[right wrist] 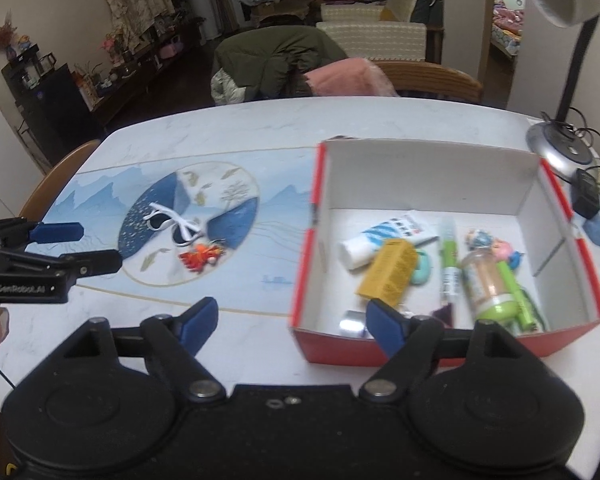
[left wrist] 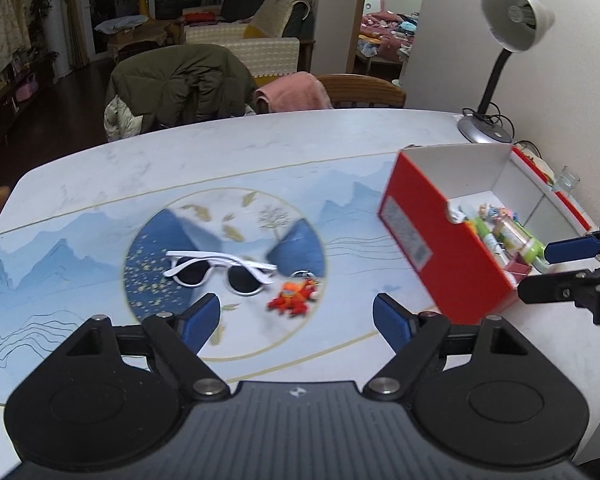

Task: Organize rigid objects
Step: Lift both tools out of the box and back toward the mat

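Ahead of my left gripper [left wrist: 296,316], just beyond its fingertips and slightly left of centre, lie the white sunglasses [left wrist: 220,272], lenses down on the round blue motif of the table [left wrist: 260,136]. Beside them, closer to my centreline, lies a small red-orange toy figure [left wrist: 294,298]. My left jaws stand wide with nothing between them.

My right gripper [right wrist: 292,320] is likewise spread wide and empty. Its right finger hangs over the near wall of the red box [right wrist: 420,350]; its left finger is outside the box, above bare table. The box already contains a striped tube [right wrist: 376,242], a yellow carton [right wrist: 388,274], a green pen [right wrist: 450,260] and a clear bottle with a green cap [right wrist: 488,288].

I judge the step in hand to be collecting one of the two loose items with the left tool. Procedure:

1. Select one target. The two nearly touch, so a wide approach risks nudging both.
2. For the sunglasses, align the jaws across the bridge or one lens rim, not the folded arms, which may slip.
3. Descend until both pads bracket the frame, then close gently.
4. Keep the right tool clear of the box opening, to my left tool's right, before transfer.
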Demonstrator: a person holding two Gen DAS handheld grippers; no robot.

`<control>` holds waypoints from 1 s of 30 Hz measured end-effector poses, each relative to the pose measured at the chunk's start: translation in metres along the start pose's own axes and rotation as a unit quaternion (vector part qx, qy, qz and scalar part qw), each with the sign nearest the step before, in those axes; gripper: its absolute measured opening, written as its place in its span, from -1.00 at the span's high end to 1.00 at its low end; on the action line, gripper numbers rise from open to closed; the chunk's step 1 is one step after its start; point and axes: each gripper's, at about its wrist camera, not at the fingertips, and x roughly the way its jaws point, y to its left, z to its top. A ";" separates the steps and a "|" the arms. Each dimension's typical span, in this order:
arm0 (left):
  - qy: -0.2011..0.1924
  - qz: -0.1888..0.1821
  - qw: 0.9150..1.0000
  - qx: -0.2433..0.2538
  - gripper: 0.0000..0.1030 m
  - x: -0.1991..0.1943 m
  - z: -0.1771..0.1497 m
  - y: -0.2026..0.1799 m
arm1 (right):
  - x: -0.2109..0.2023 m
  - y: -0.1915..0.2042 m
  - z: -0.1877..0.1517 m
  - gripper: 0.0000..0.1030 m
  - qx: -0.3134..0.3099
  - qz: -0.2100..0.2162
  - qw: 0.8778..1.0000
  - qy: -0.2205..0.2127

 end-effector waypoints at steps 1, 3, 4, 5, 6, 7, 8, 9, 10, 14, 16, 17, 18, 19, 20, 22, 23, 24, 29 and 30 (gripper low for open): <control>0.001 0.000 1.000 0.001 -0.78 0.001 -0.001 0.006 | 0.003 0.007 0.001 -0.61 -0.004 0.001 1.000 0.001; 0.000 0.000 1.000 0.008 -0.93 0.005 -0.003 0.014 | 0.010 0.019 0.004 -0.61 -0.009 0.002 1.000 0.002; 0.001 -0.004 1.000 0.012 -0.96 0.007 -0.005 0.018 | 0.014 0.026 0.006 -0.61 -0.011 0.002 1.000 0.003; 0.003 -0.006 1.000 0.014 -0.96 0.010 -0.006 0.022 | 0.017 0.031 0.007 -0.61 -0.013 0.001 1.000 0.005; 0.005 -0.006 1.000 0.014 -0.96 0.013 -0.007 0.025 | 0.021 0.037 0.009 -0.61 -0.015 0.001 1.000 0.007; 0.006 -0.006 1.000 0.012 -0.96 0.016 -0.009 0.030 | 0.025 0.043 0.010 -0.61 -0.018 0.001 1.000 0.009; 0.007 -0.006 1.000 0.008 -0.96 0.019 -0.010 0.034 | 0.030 0.047 0.012 -0.61 -0.021 0.001 1.000 0.010; 0.008 -0.007 1.000 0.005 -0.96 0.022 -0.010 0.038 | 0.034 0.052 0.013 -0.61 -0.024 0.001 1.000 0.012; 0.007 -0.005 1.000 0.001 -0.96 0.025 -0.011 0.042 | 0.039 0.058 0.015 -0.61 -0.027 0.000 1.000 0.014; 0.002 0.028 1.000 -0.006 -0.97 0.041 -0.008 0.056 | 0.061 0.077 0.017 -0.60 -0.041 0.005 0.999 0.028; 0.002 0.032 0.999 -0.015 -0.97 0.048 -0.004 0.064 | 0.073 0.084 0.018 -0.59 -0.047 0.005 0.998 0.036; 0.003 0.033 0.999 -0.021 -0.97 0.053 -0.002 0.069 | 0.079 0.087 0.019 -0.58 -0.048 0.004 0.998 0.040; 0.005 0.036 0.999 -0.026 -0.97 0.057 0.000 0.073 | 0.085 0.090 0.019 -0.58 -0.049 0.003 0.998 0.043; 0.008 0.038 0.999 -0.028 -0.97 0.062 0.001 0.078 | 0.090 0.091 0.019 -0.57 -0.048 0.002 0.998 0.046; 0.013 0.040 0.999 -0.030 -0.97 0.068 0.003 0.081 | 0.095 0.094 0.020 -0.57 -0.048 0.000 0.998 0.048; 0.021 0.040 0.999 -0.030 -0.97 0.078 0.006 0.088 | 0.103 0.097 0.021 -0.56 -0.050 0.000 0.997 0.052; 0.024 0.044 0.998 -0.030 -0.96 0.083 0.007 0.092 | 0.108 0.098 0.021 -0.56 -0.051 0.000 0.997 0.054; 0.028 0.049 0.998 -0.032 -0.96 0.088 0.008 0.095 | 0.112 0.099 0.021 -0.55 -0.051 0.000 0.997 0.057; 0.033 0.054 0.996 -0.068 -0.96 0.105 0.020 0.115 | 0.134 0.102 0.026 -0.53 -0.049 -0.014 0.996 0.070; 0.032 0.054 0.995 -0.072 -0.96 0.108 0.023 0.117 | 0.139 0.103 0.028 -0.52 -0.047 -0.016 0.996 0.071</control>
